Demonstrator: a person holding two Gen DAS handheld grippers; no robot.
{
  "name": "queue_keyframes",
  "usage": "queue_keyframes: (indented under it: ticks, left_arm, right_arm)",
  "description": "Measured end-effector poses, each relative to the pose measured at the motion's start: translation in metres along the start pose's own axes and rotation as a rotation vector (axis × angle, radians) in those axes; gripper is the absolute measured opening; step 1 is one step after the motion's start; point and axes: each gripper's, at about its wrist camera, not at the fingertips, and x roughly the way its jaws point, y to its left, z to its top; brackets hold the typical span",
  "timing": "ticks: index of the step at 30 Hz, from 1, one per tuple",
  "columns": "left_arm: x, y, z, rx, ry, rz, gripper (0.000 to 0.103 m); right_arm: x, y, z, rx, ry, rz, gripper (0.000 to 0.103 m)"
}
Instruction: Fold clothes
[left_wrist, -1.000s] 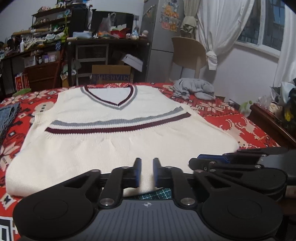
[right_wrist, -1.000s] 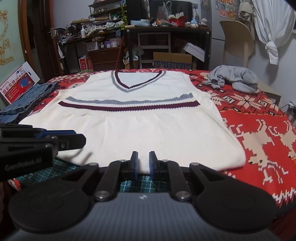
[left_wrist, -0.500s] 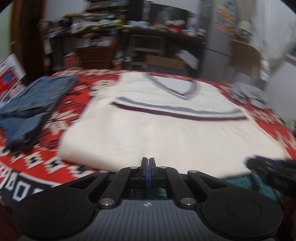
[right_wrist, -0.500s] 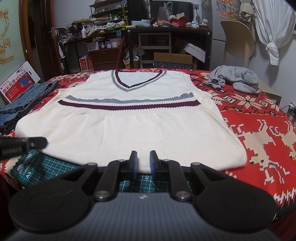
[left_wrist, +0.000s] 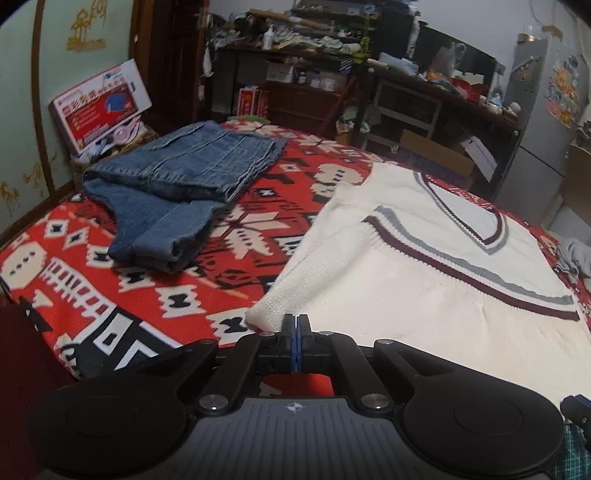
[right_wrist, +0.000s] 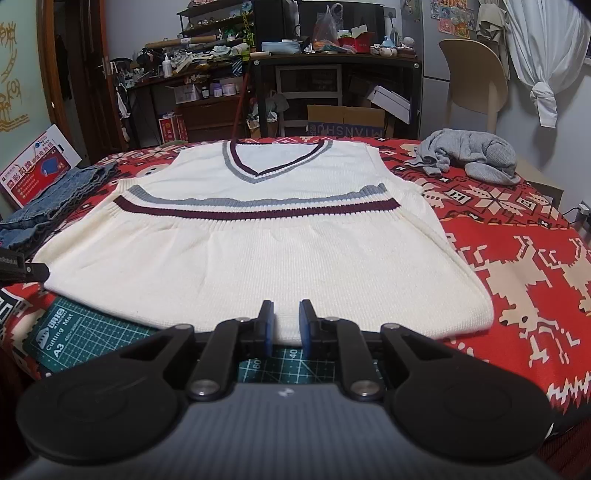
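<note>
A cream knit vest (right_wrist: 266, 254) with grey and maroon stripes lies flat on the red patterned blanket (right_wrist: 517, 258), its V-neck at the far side. My right gripper (right_wrist: 286, 323) sits at the middle of the near hem. Its jaws stand a little apart, and the flat, unlifted hem shows through the gap. My left gripper (left_wrist: 295, 328) is shut with its blue pads together, right at the vest's (left_wrist: 424, 288) near left corner; no cloth shows between the pads. Its black tip (right_wrist: 26, 267) pokes in at the left edge of the right wrist view.
Folded blue jeans (left_wrist: 184, 184) lie on the blanket left of the vest. A crumpled grey garment (right_wrist: 469, 155) sits at the far right. A green cutting mat (right_wrist: 92, 332) shows under the near hem. Cluttered shelves, boxes and a chair stand beyond the bed.
My left gripper shut, then swung left along the hem from beside the right gripper to the vest's left corner, bringing the jeans into its view. The right gripper stayed still.
</note>
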Motion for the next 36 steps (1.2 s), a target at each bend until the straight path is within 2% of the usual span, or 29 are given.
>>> queue_keyframes:
  ticks: [2,4,6,8,12,16,19,22,25,28,36]
  left_arm:
    - [-0.003,-0.005,0.001,0.031,-0.021,-0.012,0.005]
    - [0.0,-0.005,0.003,0.043,-0.017,0.01,0.005]
    - [0.006,0.005,0.004,-0.004,0.008,0.044,0.004]
    - [0.008,0.017,0.007,-0.053,0.008,0.04,0.003]
    - [0.003,0.017,0.009,-0.036,-0.018,0.064,0.002]
    - [-0.006,-0.004,0.005,0.073,-0.049,-0.018,0.003]
    - [-0.006,-0.024,-0.002,0.178,-0.031,-0.07,0.003]
    - [0.001,-0.032,-0.009,0.244,0.009,-0.04,0.004]
    - [-0.003,-0.03,-0.01,0.244,0.002,-0.032,0.003]
    - [-0.005,-0.031,-0.009,0.244,0.004,-0.087,0.003]
    - [-0.009,-0.036,-0.012,0.321,0.034,-0.088,0.006]
  right_arm:
    - [0.0,0.0,0.0,0.0,0.0,0.0,0.016]
    - [0.0,0.0,0.0,0.0,0.001,0.001,0.016]
    - [0.0,0.0,0.001,0.001,0.001,0.001,0.016]
    - [0.0,0.0,0.0,0.002,0.0,0.002,0.016]
    - [0.0,0.0,0.0,0.0,0.001,0.0,0.016]
    - [-0.001,0.001,0.0,0.004,0.002,0.002,0.016]
    - [0.0,0.001,0.001,0.003,0.003,0.001,0.016]
    - [0.0,0.001,0.001,0.002,0.004,0.001,0.016]
    - [0.0,0.001,0.001,0.002,0.004,0.001,0.016]
    - [0.0,0.002,0.001,0.0,0.004,0.0,0.017]
    - [-0.001,0.002,0.0,0.005,0.004,0.003,0.018]
